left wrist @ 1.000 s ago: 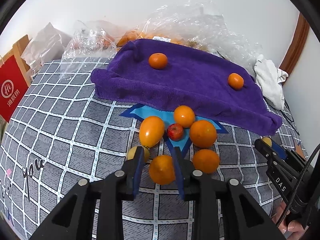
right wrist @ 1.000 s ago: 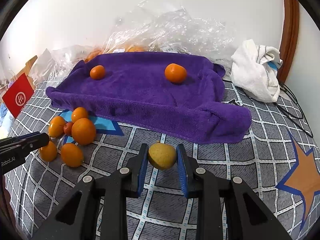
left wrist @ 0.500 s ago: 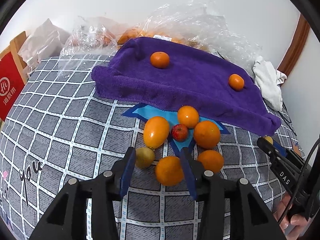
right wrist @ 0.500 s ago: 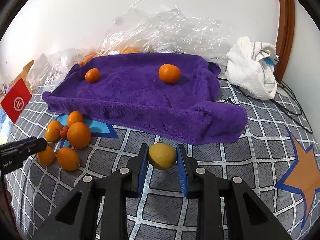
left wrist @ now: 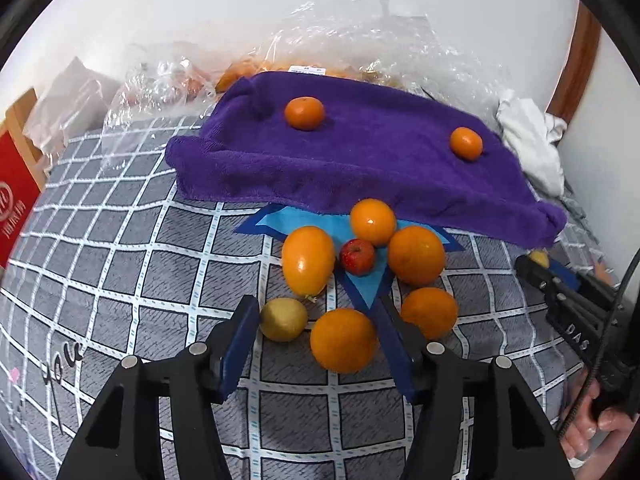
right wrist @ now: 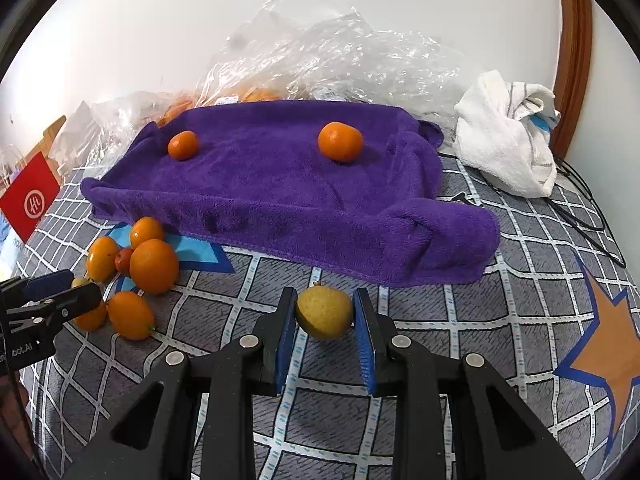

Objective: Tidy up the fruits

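Two claws | left gripper jaws just been opening, orange loose between | right gripper clamped on yellow fruit | purple towel just beyond it

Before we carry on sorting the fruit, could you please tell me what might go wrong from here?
1. The left tongs have just been opening around an orange; it could roll into the yellow fruit and scatter the pile.
2. The right tongs pinch a yellow pear by its sides; it might slip.

"DAS" on right tongs; "you" on the checked bedsheet.
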Tool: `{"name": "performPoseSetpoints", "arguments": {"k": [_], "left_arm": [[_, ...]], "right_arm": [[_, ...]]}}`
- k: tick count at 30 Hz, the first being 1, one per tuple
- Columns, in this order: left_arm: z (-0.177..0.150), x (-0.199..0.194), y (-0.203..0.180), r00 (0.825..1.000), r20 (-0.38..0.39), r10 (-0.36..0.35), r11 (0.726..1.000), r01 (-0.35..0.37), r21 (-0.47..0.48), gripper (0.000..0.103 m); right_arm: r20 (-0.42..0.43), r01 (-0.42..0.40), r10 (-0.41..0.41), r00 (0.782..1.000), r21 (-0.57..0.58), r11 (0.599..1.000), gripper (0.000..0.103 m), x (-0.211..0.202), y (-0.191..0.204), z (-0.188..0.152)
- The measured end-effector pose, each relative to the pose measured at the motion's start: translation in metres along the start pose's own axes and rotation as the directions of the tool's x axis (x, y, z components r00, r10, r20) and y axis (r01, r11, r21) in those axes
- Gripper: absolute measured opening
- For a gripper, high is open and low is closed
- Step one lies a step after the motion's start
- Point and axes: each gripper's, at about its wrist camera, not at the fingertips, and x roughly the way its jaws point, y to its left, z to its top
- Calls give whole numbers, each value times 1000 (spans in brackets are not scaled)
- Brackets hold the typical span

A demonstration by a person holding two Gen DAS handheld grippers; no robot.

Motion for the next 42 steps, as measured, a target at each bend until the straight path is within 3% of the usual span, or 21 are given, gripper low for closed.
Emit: {"name": "performPoseSetpoints", "arguments": {"k": [13, 21, 26, 27, 29, 30, 42], "left_arm": [[-7, -8, 50, 986, 27, -162, 979, 164, -118, 55], [-4, -1, 45, 982, -3, -191, 972, 189, -136, 56], [5, 8, 32, 980, -33, -198, 970, 191, -151, 44], [7, 8, 29, 983, -25, -183, 974, 178, -143, 40], [10, 9, 28, 986, -28, -167, 977, 162, -139, 19], [11, 11, 28, 984, -43, -176, 975, 168, -144, 17], [5, 20, 23, 979, -85, -187, 978, 177, -108, 34]], "right_arm": [[-10, 14, -14, 1000, -9, 1000, 28, 5, 0, -1], [-27, 28, -29, 999, -28, 999, 28, 11, 3, -1], [-29, 17, -18, 999, -19, 1000, 28, 11, 0, 0], [-30, 15, -16, 999, -17, 1000, 28, 11, 0, 0], [-31, 12, -12, 999, -14, 1000, 28, 11, -1, 0], [-31, 11, -11, 999, -13, 1000, 28, 12, -1, 0], [-31, 6, -7, 999, -12, 1000, 28, 12, 0, -1]]}}
